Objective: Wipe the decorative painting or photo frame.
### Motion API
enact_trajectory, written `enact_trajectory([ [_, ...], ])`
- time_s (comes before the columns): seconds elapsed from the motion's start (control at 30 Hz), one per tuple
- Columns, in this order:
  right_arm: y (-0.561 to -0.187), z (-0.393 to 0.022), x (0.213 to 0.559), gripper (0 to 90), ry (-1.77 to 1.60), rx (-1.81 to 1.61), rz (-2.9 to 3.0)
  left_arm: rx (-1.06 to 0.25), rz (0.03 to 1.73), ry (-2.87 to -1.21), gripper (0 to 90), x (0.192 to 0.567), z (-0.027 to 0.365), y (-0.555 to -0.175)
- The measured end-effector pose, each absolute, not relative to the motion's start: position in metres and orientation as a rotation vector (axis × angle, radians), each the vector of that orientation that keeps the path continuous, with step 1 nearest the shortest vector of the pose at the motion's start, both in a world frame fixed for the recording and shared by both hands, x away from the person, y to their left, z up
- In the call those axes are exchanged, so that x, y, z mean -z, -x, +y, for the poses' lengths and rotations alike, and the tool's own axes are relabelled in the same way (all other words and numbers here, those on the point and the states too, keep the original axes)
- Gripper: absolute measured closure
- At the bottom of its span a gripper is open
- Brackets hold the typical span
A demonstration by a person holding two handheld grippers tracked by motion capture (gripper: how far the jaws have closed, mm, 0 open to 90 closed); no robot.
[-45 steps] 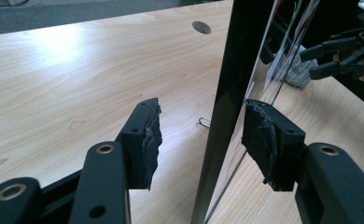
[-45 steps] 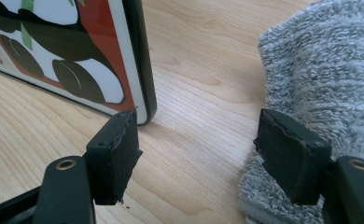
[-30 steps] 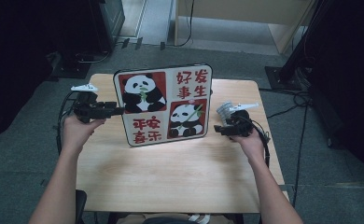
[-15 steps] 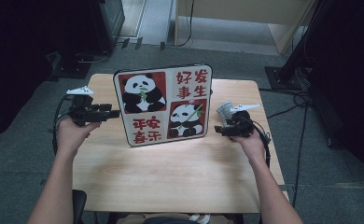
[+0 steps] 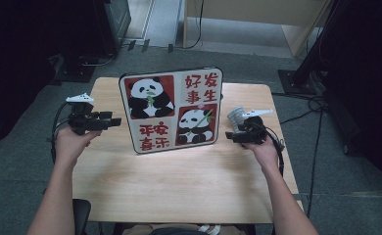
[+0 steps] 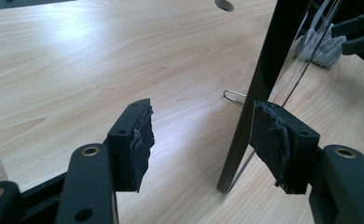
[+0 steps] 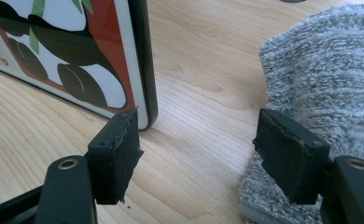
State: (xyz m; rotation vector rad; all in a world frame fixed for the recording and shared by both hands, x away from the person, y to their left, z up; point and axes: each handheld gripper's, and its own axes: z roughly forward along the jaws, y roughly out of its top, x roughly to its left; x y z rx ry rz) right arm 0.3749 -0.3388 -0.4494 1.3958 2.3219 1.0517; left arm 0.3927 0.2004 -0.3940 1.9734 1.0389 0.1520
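neither of my grippers held anything: my left gripper (image 5: 111, 120) had its fingers spread just beside the panda picture frame (image 5: 172, 110), my right gripper (image 5: 230, 136) was released between the frame and a grey towel (image 5: 236, 116). i judged the wiping not yet begun. the frame stood tilted mid-tabletop (image 5: 179, 181), glossy, with pandas and red characters, black-edged.

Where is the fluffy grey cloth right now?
In the high view the grey cloth lies on the table to the right of the standing panda picture, just beyond the right gripper.
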Motion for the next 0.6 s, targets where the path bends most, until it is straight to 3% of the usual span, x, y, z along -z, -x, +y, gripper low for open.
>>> enact_trajectory([
  [0.6, -0.3757, -0.3387, 0.4500, 29.8, -1.384, -1.075, 2.323, -0.182, 1.036, -1.980, 38.0, 0.3986, 0.2032, -0.3932],
])
